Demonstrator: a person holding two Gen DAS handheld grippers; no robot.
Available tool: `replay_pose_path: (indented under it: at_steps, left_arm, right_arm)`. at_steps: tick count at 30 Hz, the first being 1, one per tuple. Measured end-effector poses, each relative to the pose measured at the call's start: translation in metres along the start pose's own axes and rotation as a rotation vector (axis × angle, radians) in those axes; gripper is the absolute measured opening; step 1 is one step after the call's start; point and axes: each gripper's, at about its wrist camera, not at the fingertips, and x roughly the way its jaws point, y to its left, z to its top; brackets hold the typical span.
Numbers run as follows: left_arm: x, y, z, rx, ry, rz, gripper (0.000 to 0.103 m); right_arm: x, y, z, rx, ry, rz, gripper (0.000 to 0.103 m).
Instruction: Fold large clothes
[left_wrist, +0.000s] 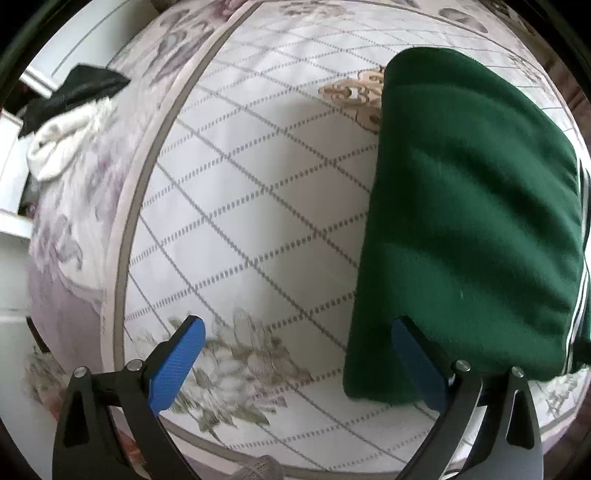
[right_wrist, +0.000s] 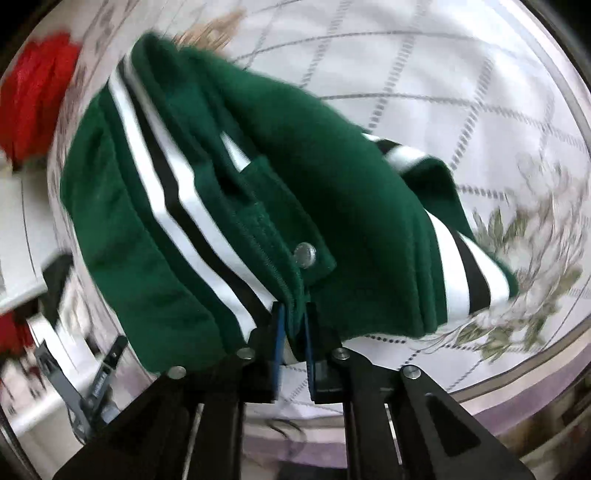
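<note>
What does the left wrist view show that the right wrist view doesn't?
Left wrist only: the open left gripper, holding nothing, plus a white garment and a dark garment at the bed's far edge. Right wrist only: the right gripper shut on the jacket's hem, its stripes, snap button, and something red. Both: the green jacket on the quilted bedspread.

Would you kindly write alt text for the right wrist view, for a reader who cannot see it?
The right claw is shut on the edge of a folded green jacket with white and black stripes and a silver snap button, which lies on a white quilted bedspread with a floral print. A blurred red item sits at upper left.
</note>
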Motion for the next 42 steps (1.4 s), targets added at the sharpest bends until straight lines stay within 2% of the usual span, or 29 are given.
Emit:
replay_pose_path:
  at_steps: [3, 5, 6, 7, 12, 14, 16, 18, 20, 21, 22, 25, 27, 29, 31, 32, 34, 36, 38, 39, 40, 42]
  left_arm:
    - [-0.001, 0.001, -0.006, -0.036, -0.003, -0.007, 0.103]
    - [0.000, -0.001, -0.008, -0.065, -0.006, -0.007, 0.103]
    - [0.001, -0.001, -0.010, -0.082, -0.009, -0.008, 0.103]
    - [0.002, 0.000, -0.011, -0.096, -0.010, -0.006, 0.103]
    - [0.007, 0.003, -0.015, -0.177, -0.025, -0.020, 0.103]
    - [0.010, 0.005, -0.017, -0.217, -0.026, -0.035, 0.103]
    - [0.013, 0.007, -0.020, -0.249, -0.026, -0.052, 0.103]
    - [0.017, 0.008, -0.021, -0.281, -0.026, -0.066, 0.103]
    - [0.020, 0.010, -0.023, -0.306, -0.029, -0.069, 0.103]
    - [0.022, 0.012, -0.024, -0.318, -0.033, -0.072, 0.103]
    - [0.024, 0.015, -0.025, -0.332, -0.040, -0.084, 0.103]
    - [0.030, 0.019, -0.026, -0.371, -0.042, -0.117, 0.103]
    - [0.032, 0.021, -0.024, -0.378, -0.031, -0.121, 0.103]
    - [0.027, 0.023, -0.024, -0.394, -0.020, -0.128, 0.103]
    - [0.015, 0.025, -0.025, -0.403, -0.029, -0.124, 0.103]
    - [0.006, 0.025, -0.026, -0.409, -0.045, -0.124, 0.103]
    - [-0.007, 0.022, -0.027, -0.411, -0.062, -0.130, 0.103]
    - [-0.012, 0.010, -0.029, -0.392, -0.066, -0.134, 0.103]
    - [-0.001, -0.007, -0.030, -0.342, -0.031, -0.105, 0.103]
    - [0.006, -0.015, -0.031, -0.315, -0.010, -0.099, 0.103]
    - [0.014, -0.021, -0.033, -0.302, 0.004, -0.096, 0.103]
    - [0.022, -0.026, -0.039, -0.308, 0.022, -0.129, 0.103]
  right_arm:
    - [-0.034, 0.034, 0.009, -0.140, -0.043, -0.077, 0.019]
    - [-0.051, 0.076, 0.023, -0.273, -0.080, -0.113, 0.036]
    - [-0.056, 0.100, 0.031, -0.352, -0.098, -0.125, 0.054]
    - [-0.058, 0.123, 0.037, -0.424, -0.111, -0.134, 0.066]
    - [-0.035, 0.273, 0.084, -0.767, -0.115, -0.167, 0.067]
    - [-0.013, 0.321, 0.101, -0.883, -0.062, -0.172, 0.067]
    - [0.019, 0.366, 0.107, -1.001, -0.020, -0.230, 0.067]
    - [0.056, 0.393, 0.113, -1.088, 0.036, -0.324, 0.067]
    - [0.084, 0.403, 0.117, -1.109, 0.113, -0.346, 0.067]
    - [0.092, 0.408, 0.120, -1.118, 0.123, -0.332, 0.056]
    - [0.094, 0.406, 0.128, -1.066, 0.111, -0.318, 0.040]
    - [0.103, 0.382, 0.173, -0.732, 0.180, -0.173, 0.033]
    - [0.110, 0.371, 0.184, -0.635, 0.223, -0.123, 0.033]
    - [0.103, 0.378, 0.183, -0.691, 0.236, -0.125, 0.034]
    - [0.081, 0.389, 0.170, -0.806, 0.226, -0.186, 0.051]
    - [0.072, 0.390, 0.161, -0.857, 0.201, -0.210, 0.055]
    - [0.047, 0.388, 0.143, -1.014, 0.153, -0.297, 0.069]
    - [0.042, 0.373, 0.135, -1.091, 0.172, -0.374, 0.070]
    - [0.051, 0.354, 0.134, -1.101, 0.187, -0.438, 0.068]
    - [0.053, 0.347, 0.139, -1.072, 0.168, -0.413, 0.035]
    - [0.049, 0.339, 0.152, -0.969, 0.126, -0.364, 0.018]
    - [0.045, 0.321, 0.182, -0.751, 0.109, -0.264, 0.014]
